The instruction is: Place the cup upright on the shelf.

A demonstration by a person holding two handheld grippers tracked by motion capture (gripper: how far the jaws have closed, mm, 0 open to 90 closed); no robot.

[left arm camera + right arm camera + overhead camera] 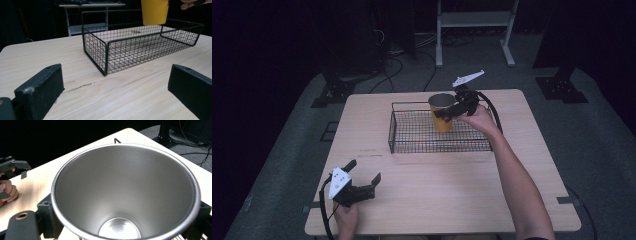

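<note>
Currently my right fingers (451, 111) clamp the yellow cup (441, 112) upright, hanging over the wire basket (412, 131), bottom not yet down. Remaining, in my judgement: lower and release. My left fingers (364, 176) rest wide apart on the tabletop (437, 185), holding nothing.

High view: fixed above the near table (442, 200) edge, facing forward and down. Left gripper view: low over the tabletop, facing the wire basket (105, 53) from near. Right gripper view: pressed close above the cup (125, 195), looking into it. Shared: basket, cup, tabletop.
</note>
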